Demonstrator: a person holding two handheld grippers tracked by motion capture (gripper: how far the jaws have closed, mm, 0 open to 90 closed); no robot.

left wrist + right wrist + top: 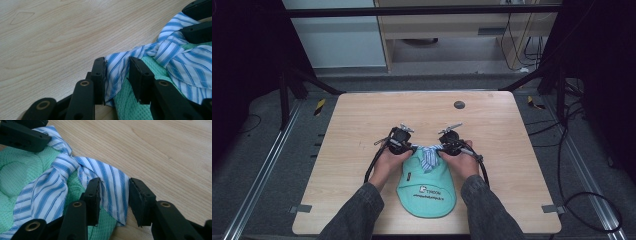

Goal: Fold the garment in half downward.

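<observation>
Left hand-held gripper (116, 67) and right hand-held gripper (114, 188) both released, jaws straddling striped tie (428, 156) ends on green cap (427, 187), counter (362, 120) centre-near. Cap's white print too small to read.

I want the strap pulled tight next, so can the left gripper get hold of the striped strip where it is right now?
Probably yes: the left gripper has open jaws either side of the striped strip, with nothing between them.

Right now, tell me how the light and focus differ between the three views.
High view: dim, the surroundings nearly black, the table evenly lit, the green cap small but readable. Left gripper view: bright, soft daylight, the striped cloth sharp, nearest black fingers slightly soft. Right gripper view: equally bright, no glare.
</observation>
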